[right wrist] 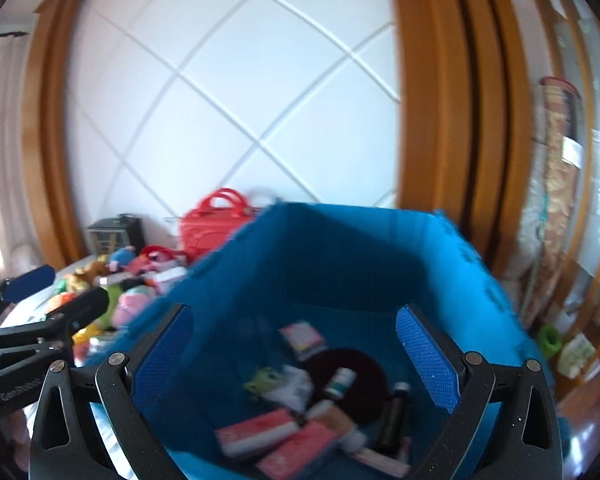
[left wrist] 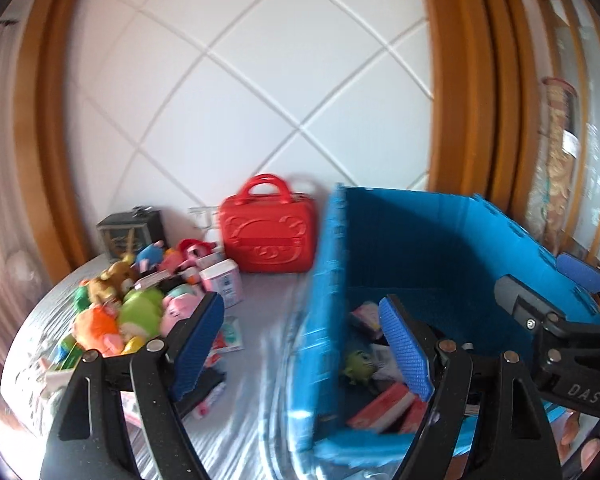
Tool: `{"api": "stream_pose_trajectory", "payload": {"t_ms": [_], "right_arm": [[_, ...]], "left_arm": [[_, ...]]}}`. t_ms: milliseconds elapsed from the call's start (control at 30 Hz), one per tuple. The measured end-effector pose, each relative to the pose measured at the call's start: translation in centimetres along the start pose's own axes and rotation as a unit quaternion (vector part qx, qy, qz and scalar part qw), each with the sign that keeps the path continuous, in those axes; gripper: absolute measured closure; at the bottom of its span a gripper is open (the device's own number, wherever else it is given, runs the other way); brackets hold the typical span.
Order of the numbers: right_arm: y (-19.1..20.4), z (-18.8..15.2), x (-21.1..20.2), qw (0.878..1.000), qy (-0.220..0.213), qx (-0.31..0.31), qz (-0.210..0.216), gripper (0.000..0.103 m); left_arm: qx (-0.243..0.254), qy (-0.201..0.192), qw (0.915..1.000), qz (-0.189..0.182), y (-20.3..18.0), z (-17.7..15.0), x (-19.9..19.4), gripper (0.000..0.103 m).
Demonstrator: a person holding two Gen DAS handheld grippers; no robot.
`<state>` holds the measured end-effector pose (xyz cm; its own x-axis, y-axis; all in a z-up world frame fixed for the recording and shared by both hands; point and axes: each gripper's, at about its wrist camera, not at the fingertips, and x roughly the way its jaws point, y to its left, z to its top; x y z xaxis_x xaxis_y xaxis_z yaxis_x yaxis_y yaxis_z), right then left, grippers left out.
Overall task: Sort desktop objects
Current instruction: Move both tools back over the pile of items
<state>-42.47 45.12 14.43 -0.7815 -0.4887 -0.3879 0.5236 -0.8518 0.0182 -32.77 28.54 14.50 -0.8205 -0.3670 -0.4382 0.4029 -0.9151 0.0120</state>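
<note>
Toys (left wrist: 124,304) are heaped at left of the left view; sorted items lie in the bin (left wrist: 416,236) at right. Both the left gripper (left wrist: 300,340) and the right gripper (right wrist: 296,360) are seen wide and empty. A transit step is judged; next, one toy must be approached and clamped.

Looked like a home, prob. a living rm or bedroom. Behind the grey-covered tabletop (left wrist: 256,312) stood a white padded wall panel w/ diamond seams (left wrist: 236,80) framed in orange-brown wood trim (left wrist: 456,80). Heap of bright plush toys (left wrist: 116,308), a red moulded plastic handbag (left wrist: 269,236) & a blue corrugated-plastic storage bin (left wrist: 400,240) sat on it.
</note>
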Motion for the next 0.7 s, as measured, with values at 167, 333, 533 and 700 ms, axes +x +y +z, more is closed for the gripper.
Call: {"api": "stream_pose_trajectory", "payload": {"t_ms": [167,333,533,700], "right_arm": [[5.8,0.4,-0.6,0.999,-0.015,-0.027,0.038,0.0],[13.2,0.1,-0.6,0.997,-0.01,-0.043,0.069,0.0],[22.9,-1.4,-0.1,0.995,0.016,-0.049,0.083,0.0],[29.0,-3.4,1.2,0.995,0.048,-0.045,0.077,0.0]], "left_arm": [[-0.032,0.004,0.999,0.03,6.7,-1.3,-1.5,0.023],[-0.042,0.01,0.9974,0.057,14.7,-3.5,-3.2,0.023],[-0.063,0.036,0.9939,0.083,25.7,-7.1,-4.9,0.023],[-0.082,0.072,0.9871,0.117,34.1,-10.6,-5.3,0.023]]}}
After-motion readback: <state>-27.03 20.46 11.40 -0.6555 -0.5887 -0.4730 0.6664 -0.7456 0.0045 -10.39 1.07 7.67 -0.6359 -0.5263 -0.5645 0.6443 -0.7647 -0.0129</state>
